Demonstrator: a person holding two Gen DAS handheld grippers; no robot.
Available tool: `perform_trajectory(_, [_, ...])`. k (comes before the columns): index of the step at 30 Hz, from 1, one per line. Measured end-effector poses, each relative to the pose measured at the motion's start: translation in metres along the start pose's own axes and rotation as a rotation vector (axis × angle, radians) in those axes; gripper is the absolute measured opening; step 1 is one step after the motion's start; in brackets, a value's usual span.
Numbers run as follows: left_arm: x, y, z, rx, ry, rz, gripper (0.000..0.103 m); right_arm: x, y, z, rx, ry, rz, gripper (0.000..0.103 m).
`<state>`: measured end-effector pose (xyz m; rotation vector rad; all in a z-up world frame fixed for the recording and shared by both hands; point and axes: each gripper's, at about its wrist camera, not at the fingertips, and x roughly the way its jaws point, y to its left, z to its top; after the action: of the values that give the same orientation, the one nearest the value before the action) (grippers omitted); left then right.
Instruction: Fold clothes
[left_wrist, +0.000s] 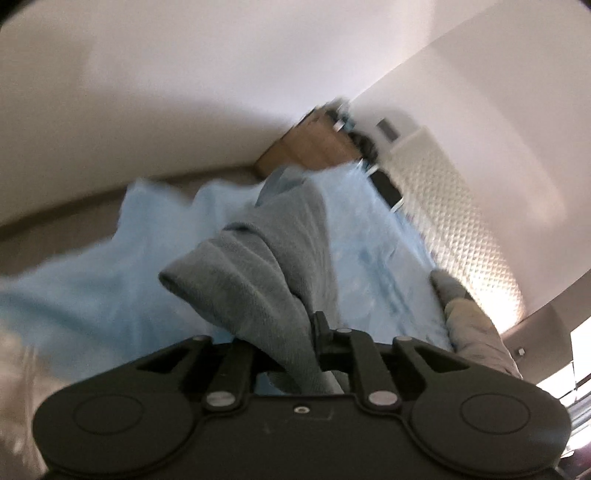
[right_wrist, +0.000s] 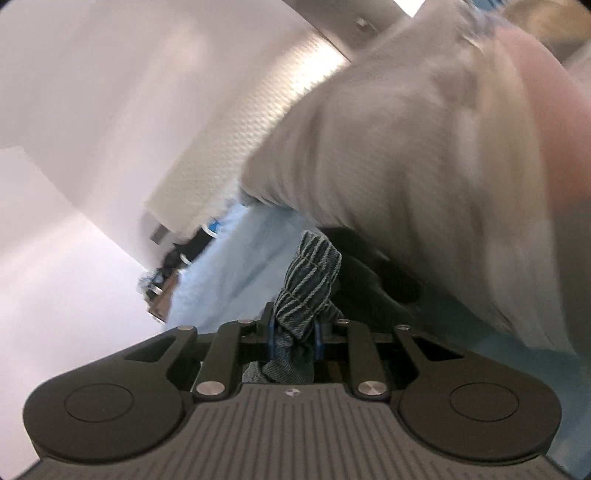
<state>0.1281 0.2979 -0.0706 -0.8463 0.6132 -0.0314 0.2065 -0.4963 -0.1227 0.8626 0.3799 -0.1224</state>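
Black linkage arms of the left gripper (left_wrist: 295, 354) fill the bottom of the left wrist view, its fingers drawn in narrow and clamped on a fold of grey-blue ribbed garment (left_wrist: 258, 273) that rises from between them and droops to the left. Beneath the garment spreads a light blue fleecy blanket (left_wrist: 92, 295), blurred at its edges. At the right edge of that view a second bunch of the same grey fabric hangs against the blanket, just beside a white quilted panel (left_wrist: 450, 221). A brown cardboard box (left_wrist: 306, 147) sits farther back against a pale wall (left_wrist: 184, 92), with several small dark items near it too blurred to identify. From the right wrist view, the right gripper (right_wrist: 295, 332) likewise has its fingers pulled close together, pinching a ribbed hem of the garment that stands up in a short roll above them. A person's arm in a light grey sleeve (right_wrist: 406, 147) crosses the upper right of this view, heavily blurred, with a black part of the other tool showing under it. Both grippers hold cloth lifted clear of the blanket.
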Motion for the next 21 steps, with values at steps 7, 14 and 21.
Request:
perform_trajectory(7, [-0.029,0.065,-0.01,-0.058,-0.003,-0.017,0.04,0.003,-0.031,-0.02,0.092,0.057,-0.072,0.021])
perform_trajectory(14, [-0.069,0.103,-0.007,0.001,-0.127,0.082,0.046,-0.006,-0.017,-0.019,0.059,0.054,-0.079,0.021])
perform_trajectory(21, [-0.039,0.105,0.004,0.136,-0.075,0.275,0.039,-0.011,-0.02,-0.021,0.025,0.041,-0.107,0.022])
